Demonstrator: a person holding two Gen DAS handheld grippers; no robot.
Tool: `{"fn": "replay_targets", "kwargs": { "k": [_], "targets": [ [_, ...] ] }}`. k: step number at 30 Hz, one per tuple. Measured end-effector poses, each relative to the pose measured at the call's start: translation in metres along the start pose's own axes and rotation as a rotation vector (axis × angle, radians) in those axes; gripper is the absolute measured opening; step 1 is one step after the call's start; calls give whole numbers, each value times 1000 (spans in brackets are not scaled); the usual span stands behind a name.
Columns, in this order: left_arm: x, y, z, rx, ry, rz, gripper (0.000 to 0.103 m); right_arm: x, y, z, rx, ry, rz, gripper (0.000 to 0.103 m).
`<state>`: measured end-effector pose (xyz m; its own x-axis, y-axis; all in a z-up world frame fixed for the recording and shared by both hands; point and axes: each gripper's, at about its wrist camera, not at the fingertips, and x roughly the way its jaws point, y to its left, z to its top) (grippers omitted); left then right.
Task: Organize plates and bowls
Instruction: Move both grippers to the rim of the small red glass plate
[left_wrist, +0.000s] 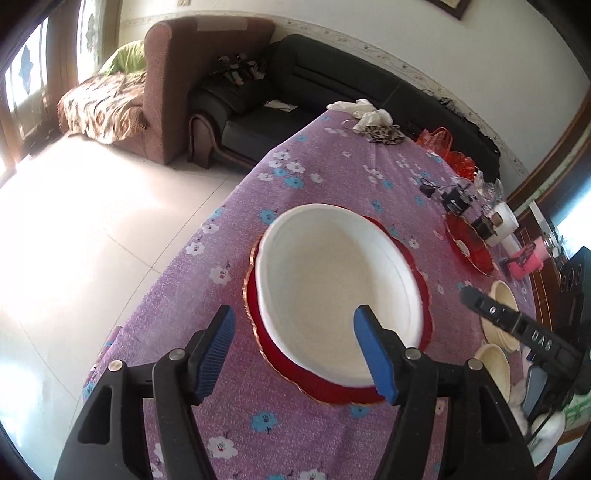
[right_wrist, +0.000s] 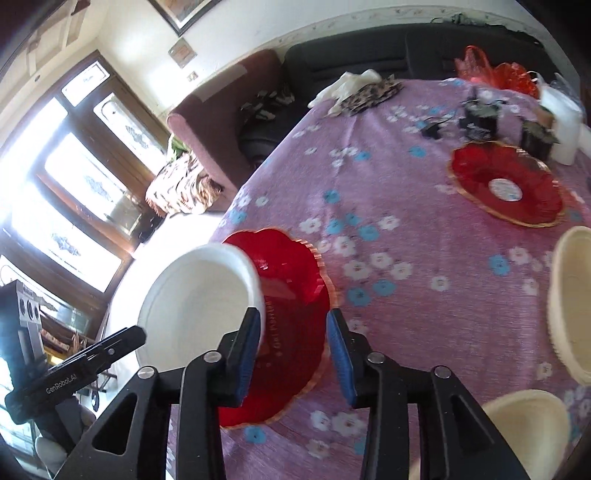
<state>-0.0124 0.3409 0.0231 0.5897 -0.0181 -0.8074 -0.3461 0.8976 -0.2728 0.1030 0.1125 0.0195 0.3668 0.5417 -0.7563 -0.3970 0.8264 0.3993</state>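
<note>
A white bowl (left_wrist: 332, 288) sits in a red scalloped plate (left_wrist: 332, 391) with a gold rim, near the left edge of the purple flowered tablecloth (left_wrist: 325, 166). My left gripper (left_wrist: 295, 325) hangs open over the bowl's near rim, its blue pads apart and not touching it. In the right wrist view the white bowl (right_wrist: 199, 295) rests on the left part of the red plate (right_wrist: 295, 280). My right gripper (right_wrist: 293, 328) stands open above that plate, its left finger close beside the bowl's rim, nothing clamped.
A second red plate (right_wrist: 506, 184) lies toward the far right. Two cream bowls (right_wrist: 572, 302) (right_wrist: 524, 432) stand at the right. Black devices (right_wrist: 480, 118), a white roll (right_wrist: 561, 122), a red bag (right_wrist: 495, 70) and cloths (right_wrist: 354, 88) crowd the far side. The floor (left_wrist: 92, 221) drops off left of the table.
</note>
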Motion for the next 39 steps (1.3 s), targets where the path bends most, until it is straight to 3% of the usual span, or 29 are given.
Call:
{"fn": "replay_targets", "kwargs": {
  "k": [7,11,17,21,28,39],
  "targets": [
    [-22,-67,-16,164,-48,-65,80,-70,-83,-9,78,-96,-118,50],
    [-11,-108,-18,217,-6,-125,81,-109,-141,-15,171,-144,-177,51],
    [18,-162,-15,281,51,-156,80,-145,-212,-19,273,-181,-247,51],
    [43,-197,3,296,77,-163,80,-145,-236,-6,295,-178,-263,51],
    [104,-239,57,232,129,-153,80,-109,-251,44,299,-133,-252,51],
    [197,-267,109,202,174,-58,80,-53,-260,88,220,-58,-308,51]
  ]
}}
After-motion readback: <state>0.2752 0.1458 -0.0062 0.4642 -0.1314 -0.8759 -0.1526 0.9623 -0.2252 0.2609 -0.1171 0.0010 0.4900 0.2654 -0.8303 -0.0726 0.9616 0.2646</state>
